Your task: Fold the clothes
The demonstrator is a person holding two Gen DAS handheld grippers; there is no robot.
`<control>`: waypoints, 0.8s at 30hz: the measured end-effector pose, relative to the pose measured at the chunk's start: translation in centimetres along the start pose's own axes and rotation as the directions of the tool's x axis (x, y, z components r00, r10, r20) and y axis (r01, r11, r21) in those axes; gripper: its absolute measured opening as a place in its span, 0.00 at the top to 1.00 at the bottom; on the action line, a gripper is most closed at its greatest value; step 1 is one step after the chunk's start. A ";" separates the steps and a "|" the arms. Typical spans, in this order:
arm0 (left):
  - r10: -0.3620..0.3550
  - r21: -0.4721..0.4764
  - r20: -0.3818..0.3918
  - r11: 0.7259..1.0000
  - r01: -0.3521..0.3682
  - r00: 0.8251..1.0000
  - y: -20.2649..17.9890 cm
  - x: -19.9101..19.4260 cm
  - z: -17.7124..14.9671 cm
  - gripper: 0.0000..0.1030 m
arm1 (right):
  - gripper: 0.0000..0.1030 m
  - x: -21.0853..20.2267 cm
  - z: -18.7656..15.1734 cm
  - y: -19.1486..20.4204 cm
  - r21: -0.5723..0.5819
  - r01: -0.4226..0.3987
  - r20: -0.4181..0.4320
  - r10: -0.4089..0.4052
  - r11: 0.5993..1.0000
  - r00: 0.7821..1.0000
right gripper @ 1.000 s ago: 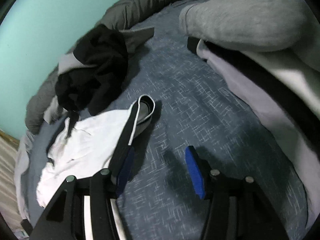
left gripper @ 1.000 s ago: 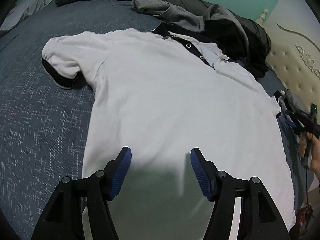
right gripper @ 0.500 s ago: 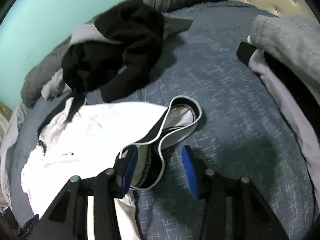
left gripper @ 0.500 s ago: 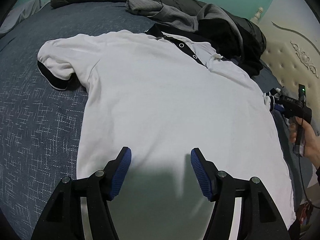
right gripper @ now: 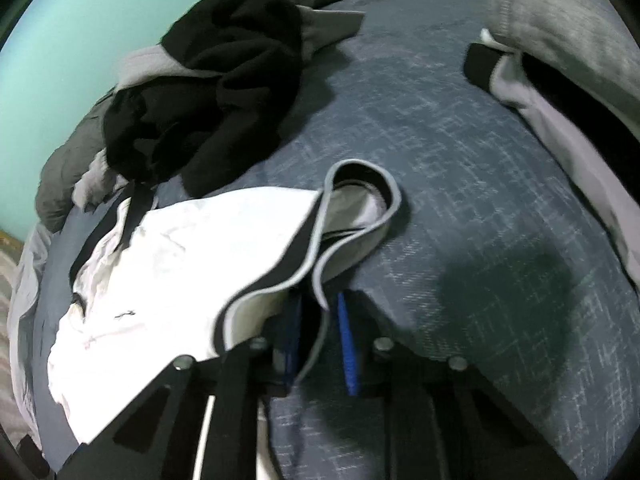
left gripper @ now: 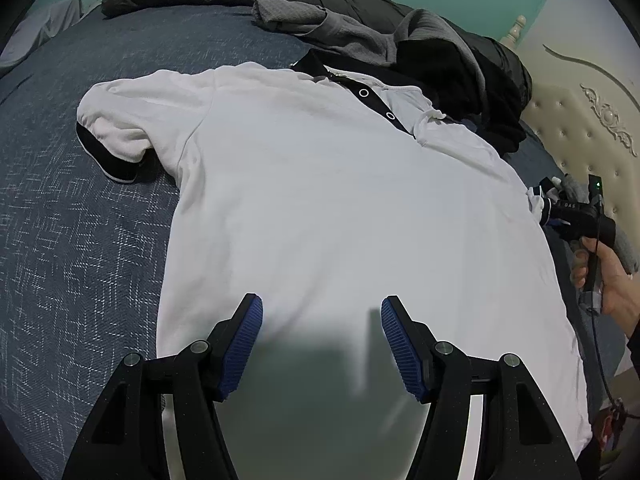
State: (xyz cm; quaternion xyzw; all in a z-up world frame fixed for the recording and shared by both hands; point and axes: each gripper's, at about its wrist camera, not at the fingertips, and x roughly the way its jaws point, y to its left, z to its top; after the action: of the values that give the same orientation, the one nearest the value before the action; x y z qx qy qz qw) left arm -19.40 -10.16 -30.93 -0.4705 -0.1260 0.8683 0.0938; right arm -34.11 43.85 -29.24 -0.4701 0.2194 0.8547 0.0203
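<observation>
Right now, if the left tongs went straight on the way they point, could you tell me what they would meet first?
Most likely the white polo shirt, spread flat on the bed: the open left tongs hang over its lower part. How far above the cloth they are is unclear.

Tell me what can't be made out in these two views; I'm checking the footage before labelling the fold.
- Left wrist view: the white polo shirt's bottom hem is hidden behind the left gripper and a grey smear near the lens.
- Right wrist view: motion blur and the sleeve cuff hide whether the right gripper has fully clamped.
- Right wrist view: the grey garment is cut off by the frame edge.
</observation>
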 end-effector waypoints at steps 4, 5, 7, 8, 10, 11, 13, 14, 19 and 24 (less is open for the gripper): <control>0.001 0.001 -0.001 1.000 -0.001 1.000 0.0 0.1 0.0 0.36 | 0.99 0.0 0.0 0.6 -0.015 0.010 -0.008 -0.010 1.000 1.000; -0.001 0.000 -0.002 1.000 0.001 1.000 0.0 0.1 0.0 0.36 | 0.99 -0.3 0.0 0.4 -0.004 0.005 0.000 -0.005 1.000 1.000; -0.004 -0.002 -0.002 1.000 0.004 1.000 0.1 0.2 0.1 0.36 | 0.99 -1.2 0.0 -0.2 0.014 0.004 0.019 -0.004 1.000 1.000; -0.005 -0.003 -0.001 1.000 0.005 1.000 0.1 0.1 0.1 0.36 | 0.99 -2.0 -0.1 -0.9 0.049 0.000 0.034 -0.002 0.999 0.999; -0.006 -0.003 0.002 1.000 0.006 1.000 0.1 0.0 0.1 0.36 | 0.99 -2.7 -0.6 -2.1 0.096 0.003 0.029 -0.006 0.995 1.000; -0.006 -0.004 0.002 1.000 0.006 1.000 0.1 0.0 0.1 0.36 | 0.99 -3.0 -0.9 -2.8 0.119 0.005 0.026 -0.008 0.993 1.000; -0.004 -0.006 0.003 1.000 0.004 1.000 0.2 0.0 0.1 0.36 | 0.99 -3.0 -1.2 -4.2 0.168 0.023 0.008 -0.024 0.986 1.000; -0.004 -0.006 0.002 1.000 0.004 1.000 0.2 -0.1 0.1 0.36 | 0.99 -2.9 -1.4 -5.0 0.195 0.037 -0.003 -0.037 0.980 0.999; -0.003 0.000 0.006 1.000 0.003 1.000 0.1 -0.3 0.1 0.36 | 0.99 -3.1 -1.6 -5.4 0.187 0.047 -0.004 -0.047 0.981 0.999; -0.002 -0.005 0.003 1.000 0.002 1.000 0.2 -0.3 0.0 0.36 | 0.98 -3.7 -1.2 -5.4 0.164 0.032 0.007 -0.033 0.986 0.999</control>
State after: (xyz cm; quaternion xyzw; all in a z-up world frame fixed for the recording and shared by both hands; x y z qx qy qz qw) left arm -19.28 -10.48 -30.76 -0.4693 -0.1287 0.8686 0.0934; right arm -29.76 48.92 -28.71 -0.4664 0.2812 0.8355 0.0740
